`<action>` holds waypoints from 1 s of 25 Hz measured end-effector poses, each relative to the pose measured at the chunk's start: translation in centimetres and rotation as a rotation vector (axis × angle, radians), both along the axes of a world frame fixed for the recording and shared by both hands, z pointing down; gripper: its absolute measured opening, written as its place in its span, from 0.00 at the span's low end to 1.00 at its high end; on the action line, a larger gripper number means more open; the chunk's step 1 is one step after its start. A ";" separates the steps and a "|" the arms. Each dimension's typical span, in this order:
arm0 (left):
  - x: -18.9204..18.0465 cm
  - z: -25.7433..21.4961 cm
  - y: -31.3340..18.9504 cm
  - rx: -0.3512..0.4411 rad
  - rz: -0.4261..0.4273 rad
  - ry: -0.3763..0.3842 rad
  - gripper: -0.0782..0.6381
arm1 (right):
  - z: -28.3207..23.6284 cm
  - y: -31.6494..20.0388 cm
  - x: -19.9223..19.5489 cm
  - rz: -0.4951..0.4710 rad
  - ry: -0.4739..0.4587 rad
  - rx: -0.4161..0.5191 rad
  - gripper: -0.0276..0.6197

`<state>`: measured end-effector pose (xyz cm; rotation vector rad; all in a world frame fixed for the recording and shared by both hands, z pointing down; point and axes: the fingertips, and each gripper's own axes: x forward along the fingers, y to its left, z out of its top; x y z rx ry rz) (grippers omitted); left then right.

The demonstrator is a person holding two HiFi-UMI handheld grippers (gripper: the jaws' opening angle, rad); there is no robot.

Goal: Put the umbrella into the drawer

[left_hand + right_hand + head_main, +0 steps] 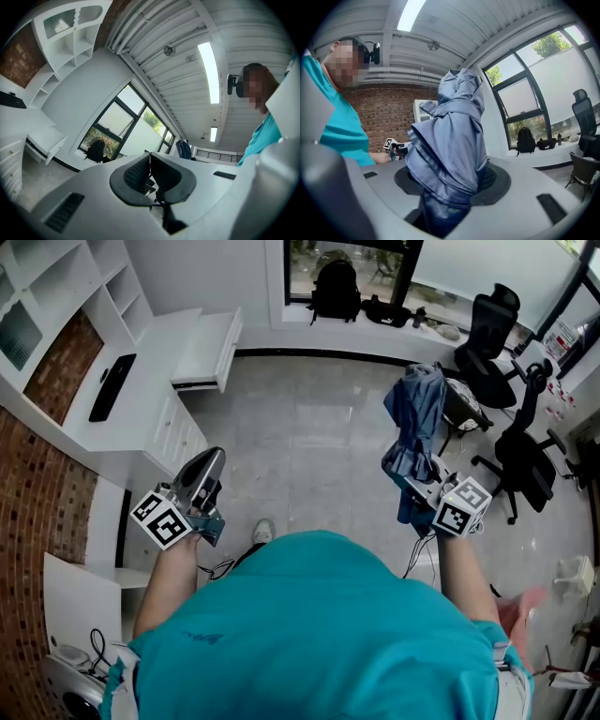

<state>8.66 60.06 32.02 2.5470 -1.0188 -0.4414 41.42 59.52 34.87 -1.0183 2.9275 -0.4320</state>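
Note:
A folded blue umbrella [417,413] stands upright in my right gripper [419,482], right of the person's body in the head view. In the right gripper view the umbrella [450,136] fills the space between the jaws of the right gripper [452,180], which are shut on its bunched fabric. My left gripper [214,461] hangs at the left, shut with nothing in it; in the left gripper view its black pads [136,172] of the left gripper [150,161] meet. The white drawer [208,351] stands pulled open from the cabinet at the far left and shows again [47,143] in the left gripper view.
A white desk [141,418] with a black keyboard [112,385] and wall shelves [66,277] runs along the left. Black office chairs [525,460] stand at the right. A black backpack [336,287] sits on the window sill. Grey tiled floor [300,446] lies between.

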 end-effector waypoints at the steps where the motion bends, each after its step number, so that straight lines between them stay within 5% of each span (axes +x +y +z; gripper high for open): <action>1: -0.4 0.4 -1.0 -0.004 0.001 0.002 0.13 | 0.2 -0.9 -0.4 0.000 0.001 -0.004 0.40; 10: -7.5 3.8 -16.9 -0.028 0.073 0.023 0.13 | 1.5 -14.7 -8.4 0.003 -0.022 0.016 0.40; 19: -14.1 -1.3 -36.9 0.016 0.173 -0.034 0.13 | -1.2 -32.6 -17.3 0.056 -0.080 0.019 0.40; 25: -16.0 -0.7 -44.3 -0.019 0.195 -0.025 0.13 | -1.2 -40.0 -19.1 0.085 -0.088 -0.003 0.40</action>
